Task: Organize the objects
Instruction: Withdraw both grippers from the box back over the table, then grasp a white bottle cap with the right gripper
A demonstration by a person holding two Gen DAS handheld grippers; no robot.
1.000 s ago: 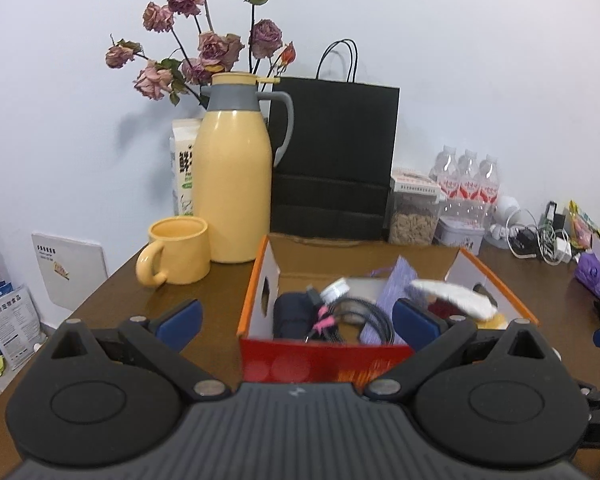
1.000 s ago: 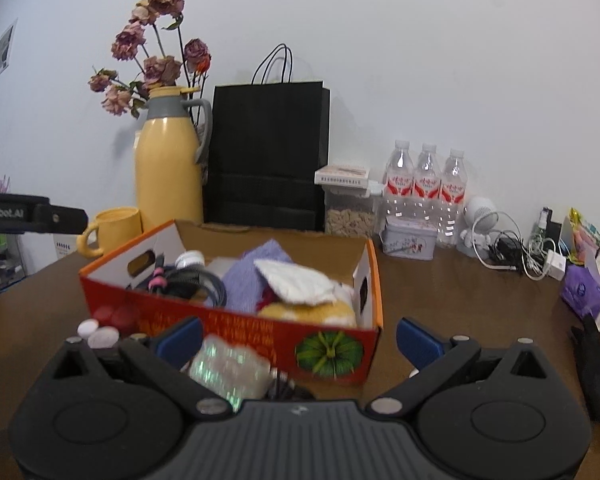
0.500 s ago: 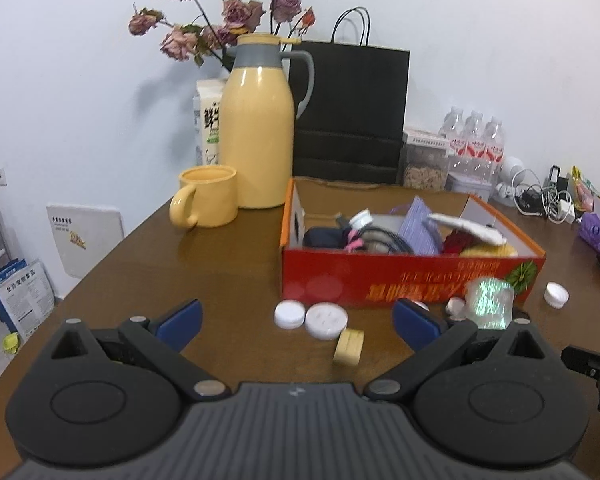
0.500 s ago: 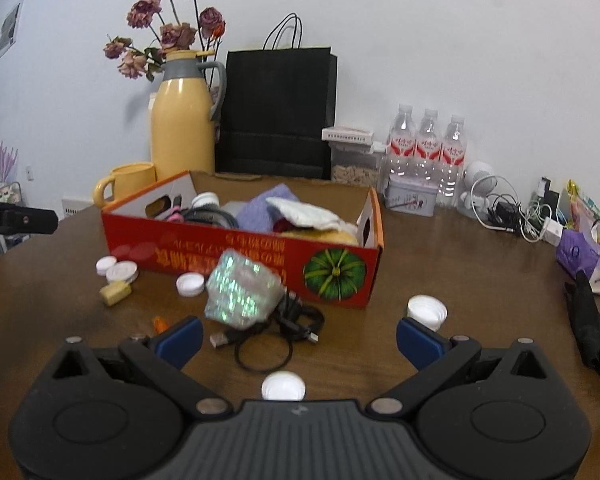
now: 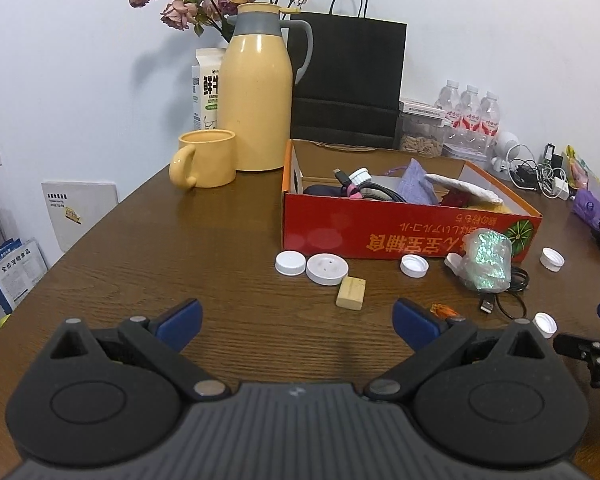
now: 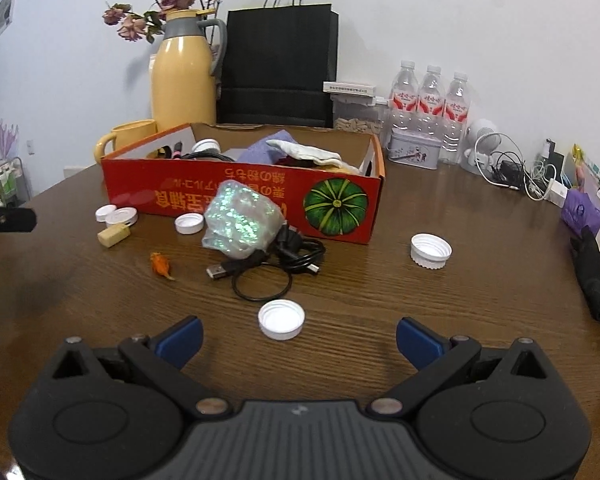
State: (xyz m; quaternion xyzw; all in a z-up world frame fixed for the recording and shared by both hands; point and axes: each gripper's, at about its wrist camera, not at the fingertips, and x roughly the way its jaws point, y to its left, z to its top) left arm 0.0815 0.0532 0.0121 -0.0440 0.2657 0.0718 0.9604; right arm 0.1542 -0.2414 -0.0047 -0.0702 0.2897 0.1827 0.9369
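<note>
Two grippers held low over a wood table (image 5: 148, 240) w/ a red box (image 5: 400, 228) and loose items in front of it.

Left gripper (image 5: 296, 318) and right gripper (image 6: 298, 338) both spread wide, nothing between fingers. Box holds cables, cloth, a cap. In front of box: two white caps (image 5: 290, 262) side by side, a wood block (image 5: 351, 293) just beside them, a shiny bag (image 6: 240, 220) touching the box front, atop a black USB cable (image 6: 276, 258). Orange scrap (image 6: 161, 265) left of cable. One cap (image 6: 281, 319) near right gripper; another (image 6: 431, 250) right of box. Yellow jug (image 5: 256, 92) and mug (image 5: 206, 158) left of box, towards the back.
</note>
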